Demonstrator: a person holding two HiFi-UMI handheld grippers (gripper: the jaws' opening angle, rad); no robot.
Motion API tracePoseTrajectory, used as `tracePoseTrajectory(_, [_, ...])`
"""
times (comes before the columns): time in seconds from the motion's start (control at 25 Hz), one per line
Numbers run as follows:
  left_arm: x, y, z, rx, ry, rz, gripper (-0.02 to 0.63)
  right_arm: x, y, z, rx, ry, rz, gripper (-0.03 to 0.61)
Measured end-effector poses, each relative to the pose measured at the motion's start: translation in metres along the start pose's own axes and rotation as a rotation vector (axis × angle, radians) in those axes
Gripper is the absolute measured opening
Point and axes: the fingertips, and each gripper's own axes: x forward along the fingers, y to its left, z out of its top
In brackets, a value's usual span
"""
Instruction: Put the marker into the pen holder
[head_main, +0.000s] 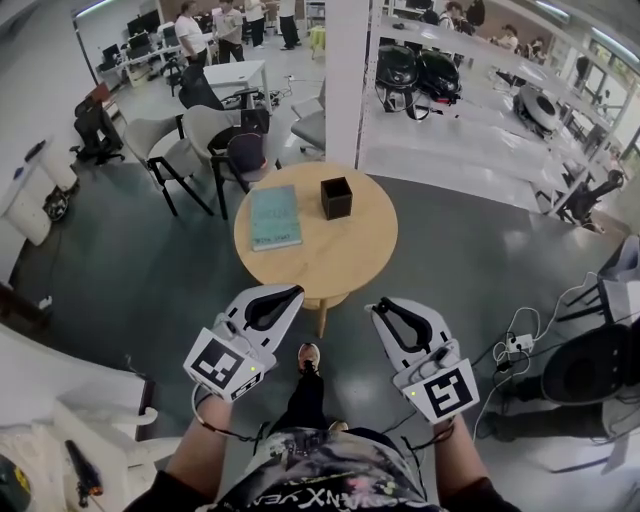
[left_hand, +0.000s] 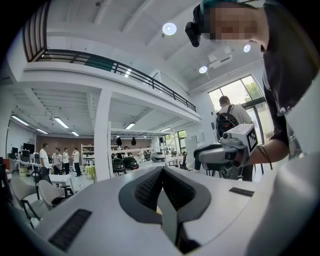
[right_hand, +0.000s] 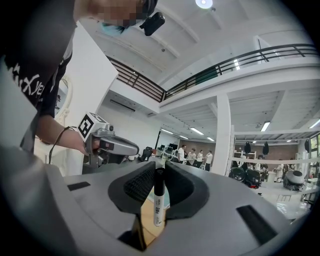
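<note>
A black square pen holder (head_main: 336, 198) stands on the round wooden table (head_main: 350, 255), on its far side. My right gripper (head_main: 383, 308) hovers short of the table's near edge, to the right. In the right gripper view, my right gripper (right_hand: 159, 169) is shut on a marker (right_hand: 158, 200), which stands upright between the pads with its black cap up and white barrel down. My left gripper (head_main: 290, 292) is level with it on the left, its jaws together in the left gripper view (left_hand: 161, 170) and holding nothing. The marker is hidden in the head view.
A teal book (head_main: 274, 216) lies on the table left of the holder. Chairs (head_main: 170, 150) stand behind the table, next to a white pillar (head_main: 345, 80). A power strip with cables (head_main: 515, 345) lies on the floor at right. A white counter (head_main: 60, 400) is at lower left.
</note>
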Motion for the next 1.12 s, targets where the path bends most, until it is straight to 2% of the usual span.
tracePoseTrajectory(1.12, [0.132, 0.212, -0.048, -0.069, 0.022, -0.055, 0.017, 0.212, -0.135, -0.039, 0.028, 0.068, -0.038, 0.063])
